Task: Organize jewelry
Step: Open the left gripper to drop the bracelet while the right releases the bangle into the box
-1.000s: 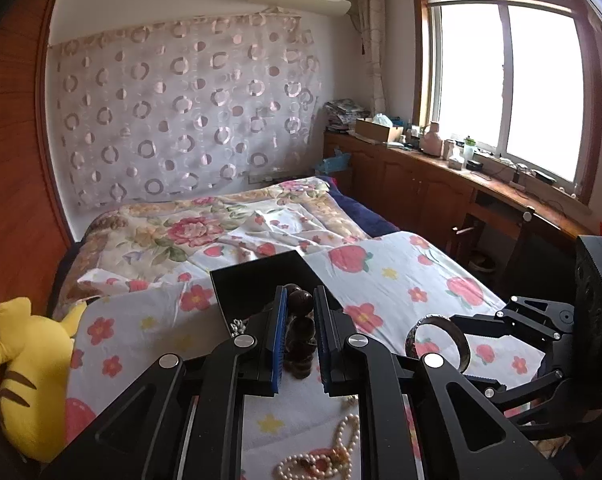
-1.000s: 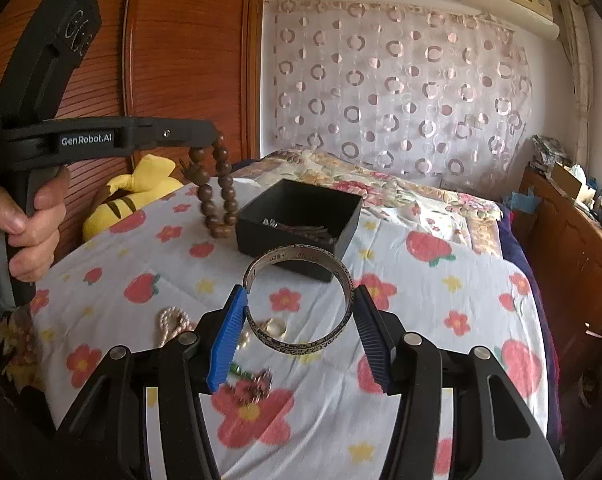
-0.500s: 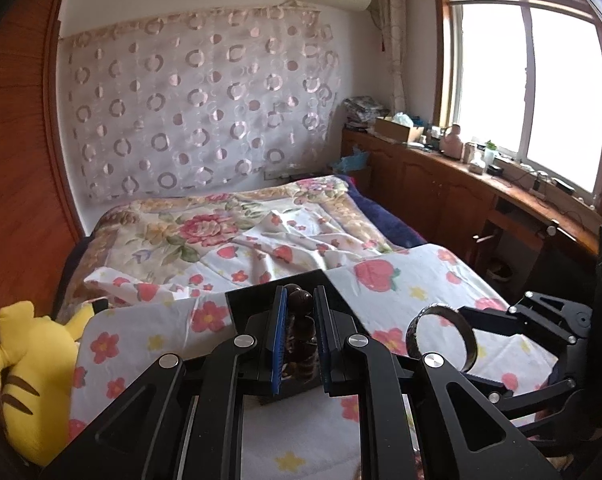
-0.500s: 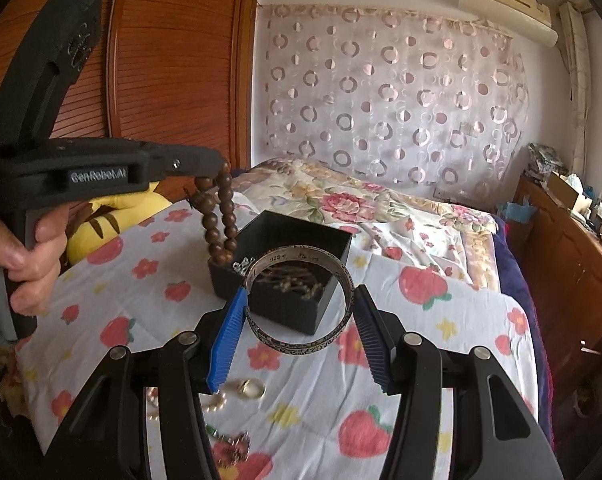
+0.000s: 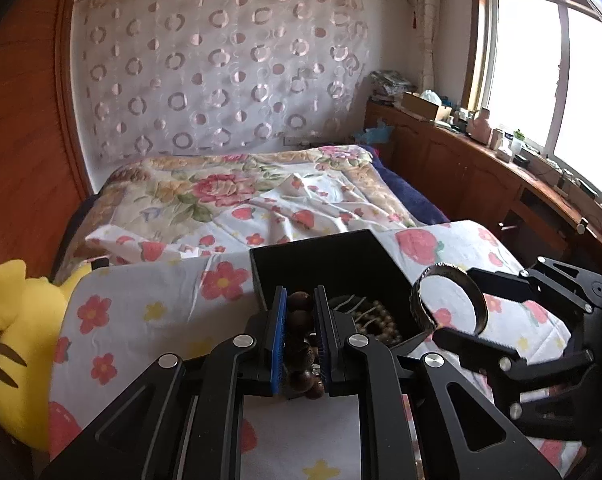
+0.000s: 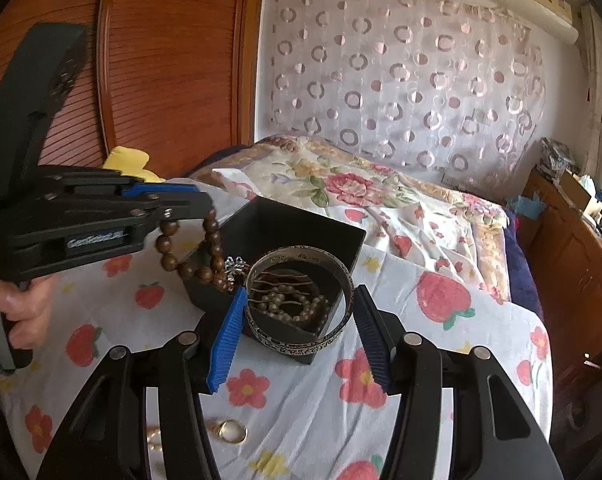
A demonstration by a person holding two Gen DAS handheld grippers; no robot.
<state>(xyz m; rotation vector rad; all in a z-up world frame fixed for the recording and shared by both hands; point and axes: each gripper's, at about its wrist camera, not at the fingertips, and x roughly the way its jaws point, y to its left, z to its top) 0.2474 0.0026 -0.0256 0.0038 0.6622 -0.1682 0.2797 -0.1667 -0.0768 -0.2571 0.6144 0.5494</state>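
Left gripper [image 5: 300,334] clamping beads [image 6: 189,252], "GenRobot" label

A yellow plush toy [image 5: 9,344] lies at the bed's edge beside the wooden wardrobe [image 6: 173,60]. A circle-patterned curtain [image 5: 221,68] hangs behind the floral quilt [image 5: 221,196].

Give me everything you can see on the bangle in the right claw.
The silver bangle is a wide closed metal band, tarnished, with engraved lettering along its outer face. It is held roughly level, opening upward, pinched across its width between the right claw and its blue pads. It hangs over the near corner of the black jewelry box, apparently without touching it.
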